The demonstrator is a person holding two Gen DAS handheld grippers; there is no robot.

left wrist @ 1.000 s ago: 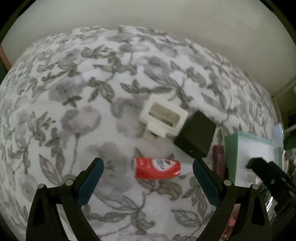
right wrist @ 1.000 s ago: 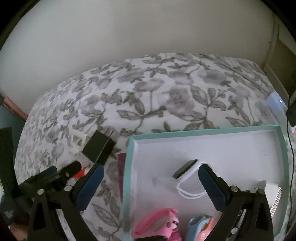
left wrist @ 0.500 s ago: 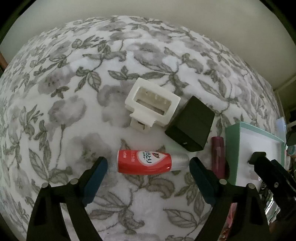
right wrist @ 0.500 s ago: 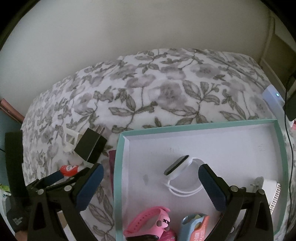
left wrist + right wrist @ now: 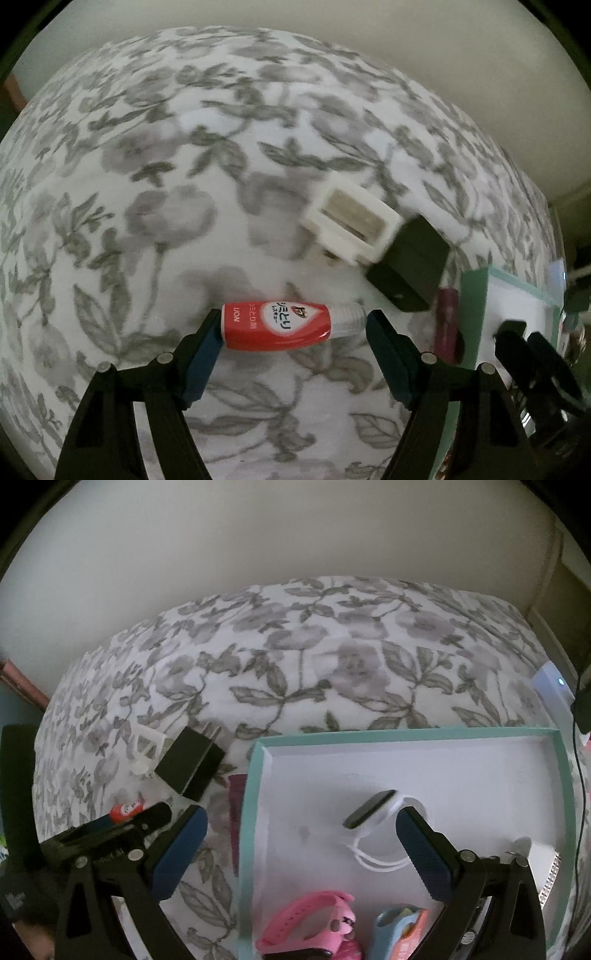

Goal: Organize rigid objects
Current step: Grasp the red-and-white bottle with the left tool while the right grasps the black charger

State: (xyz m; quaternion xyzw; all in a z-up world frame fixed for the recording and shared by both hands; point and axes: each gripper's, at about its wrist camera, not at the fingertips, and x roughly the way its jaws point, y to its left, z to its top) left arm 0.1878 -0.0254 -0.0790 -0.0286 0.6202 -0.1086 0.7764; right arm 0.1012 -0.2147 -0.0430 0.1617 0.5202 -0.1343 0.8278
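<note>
- Left wrist view: the left gripper [image 5: 293,325] has its jaws closed in on a red bottle [image 5: 275,325], which lies crosswise between them on the flowered cloth [image 5: 147,184]. The left pad touches the bottle's red base and the right pad meets its clear cap end.
- Beyond the bottle lie a white plastic clip [image 5: 349,221] and a black charger block [image 5: 408,267], touching each other at a corner.
- A dark red tube [image 5: 447,325] lies just beside the teal rim of a tray [image 5: 474,314] at the right edge of this view.
- The right gripper [image 5: 517,339] shows as a dark shape over the tray; its jaws cannot be judged here.
- Right wrist view: the right gripper [image 5: 301,830] hangs over the tray [image 5: 406,733] with its jaws spread wide and nothing between them.
- In the tray lie a white wristband [image 5: 376,812], a pink wristband [image 5: 310,926] and a blue-and-orange band [image 5: 400,930] at the near edge.
- Left of the tray sit the charger block [image 5: 190,762] and the clip [image 5: 146,751]; the red bottle [image 5: 125,810] peeks out behind the left gripper [image 5: 140,818].
</note>
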